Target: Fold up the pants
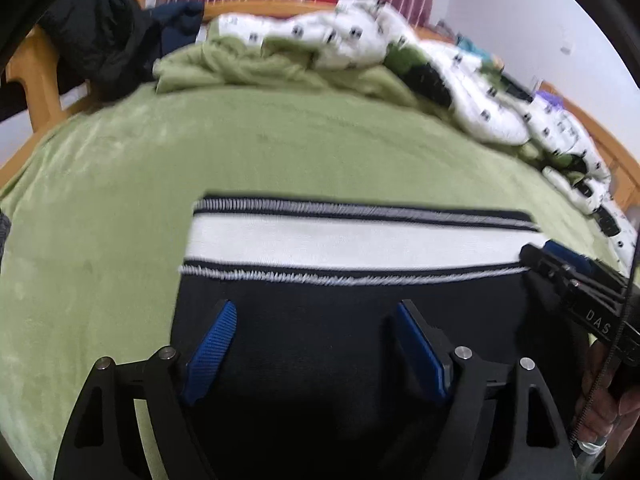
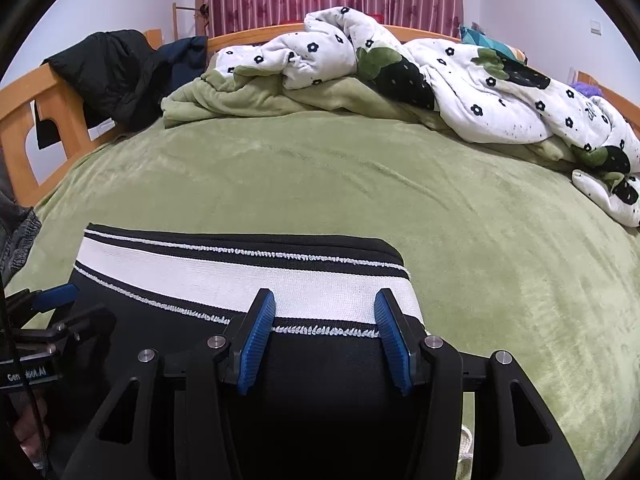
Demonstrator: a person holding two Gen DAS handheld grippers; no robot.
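Note:
Black pants (image 1: pixel 340 320) with a broad white band and black-and-white stripes (image 1: pixel 352 244) lie flat on the green bed cover; they also show in the right wrist view (image 2: pixel 320 360). My left gripper (image 1: pixel 316 312) is open and empty, its blue pads over the black cloth below the band. My right gripper (image 2: pixel 326 304) is open and empty over the band's lower stripe near the pants' right edge. The right gripper (image 1: pixel 560 264) shows at the right of the left wrist view; the left gripper (image 2: pixel 56 296) shows at the left of the right wrist view.
A green fleece cover (image 2: pixel 360 184) spreads over the bed. A crumpled white flowered quilt (image 2: pixel 460 76) lies along the far and right side. Dark jackets (image 2: pixel 112 72) hang on the wooden bed frame (image 2: pixel 24 120) at the left. A grey garment (image 2: pixel 18 240) sits at the left edge.

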